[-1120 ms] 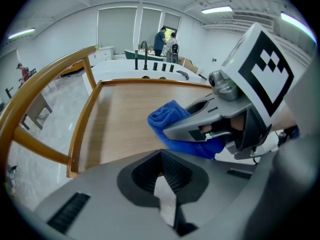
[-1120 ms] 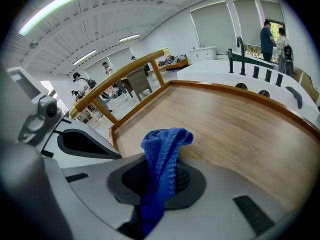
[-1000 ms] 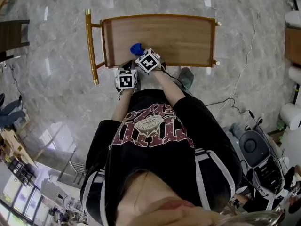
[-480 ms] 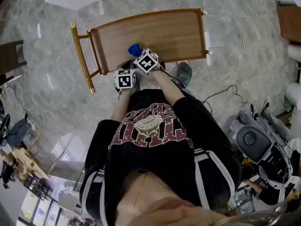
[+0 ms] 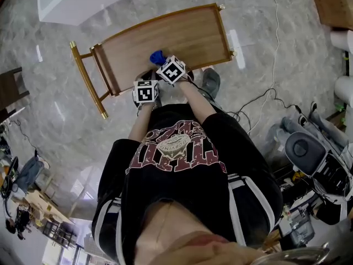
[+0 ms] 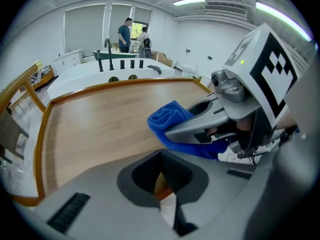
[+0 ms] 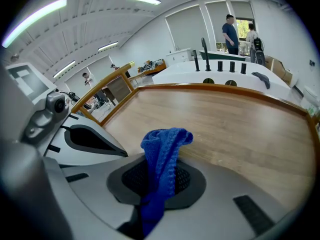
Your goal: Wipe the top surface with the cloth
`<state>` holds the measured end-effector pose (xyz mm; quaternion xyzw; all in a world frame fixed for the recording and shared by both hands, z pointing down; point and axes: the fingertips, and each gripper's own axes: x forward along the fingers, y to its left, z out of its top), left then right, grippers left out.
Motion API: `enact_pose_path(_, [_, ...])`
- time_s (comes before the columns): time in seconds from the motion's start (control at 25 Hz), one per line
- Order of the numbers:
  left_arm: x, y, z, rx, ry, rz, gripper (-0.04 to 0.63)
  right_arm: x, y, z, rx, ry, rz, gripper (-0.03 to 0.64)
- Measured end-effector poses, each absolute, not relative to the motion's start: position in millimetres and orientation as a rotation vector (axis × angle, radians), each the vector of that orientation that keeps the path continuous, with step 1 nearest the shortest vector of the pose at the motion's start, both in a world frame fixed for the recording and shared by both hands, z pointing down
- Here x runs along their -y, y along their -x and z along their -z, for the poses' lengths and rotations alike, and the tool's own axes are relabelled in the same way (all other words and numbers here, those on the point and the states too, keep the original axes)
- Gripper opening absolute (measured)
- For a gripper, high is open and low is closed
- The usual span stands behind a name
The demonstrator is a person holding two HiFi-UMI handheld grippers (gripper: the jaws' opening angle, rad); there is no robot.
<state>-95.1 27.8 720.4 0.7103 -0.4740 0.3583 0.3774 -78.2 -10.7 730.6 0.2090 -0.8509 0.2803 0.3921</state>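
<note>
Blue knitted cloth (image 7: 161, 156), ribbed weave, soft and bunched. It is pinched between the jaws of the right gripper (image 7: 159, 179), which are clenched on its lower part. A loose fold stands up above them, over the near edge of the top surface (image 7: 235, 119).

- **Handling note.** As held, only a narrow bunched fold would meet the wood. For a good wipe the gripper would probably need tipping forward so that more cloth lies flat. Light downward pressure and long overlapping strokes along the grain should serve. The grip looks firm, though a soft knit may drag and creep out under friction. The corners below the rim are likely the hardest to reach.
- **Left gripper** (image 6: 162, 176). Jaws drawn together with nothing between them. It hovers just beside the right gripper at the near edge, and its pads are dark with a fine texture.
- **Top surface.** Pale wood with a straight grain and a smooth, faintly glossy finish. It is rectangular with nothing else on it, and no dirt can be made out.
- **Raised rim** (image 7: 220, 87). Darker, warmer wood, rounded, running round the surface.
- **Handle** (image 5: 87, 80). A brass-coloured tube frame at one short end, seen in the head view.
- **Floor** (image 5: 265, 54). Grey veined stone, polished, with cables (image 5: 259, 101) trailing near.
</note>
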Motion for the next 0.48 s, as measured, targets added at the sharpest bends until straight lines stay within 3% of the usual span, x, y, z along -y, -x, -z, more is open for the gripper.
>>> enact_pose_path(0.48, [-13,54,-721,1.107,-1.892,-0.961,0.046,22,37,-729,2.134,-0.626,-0.755,0.057])
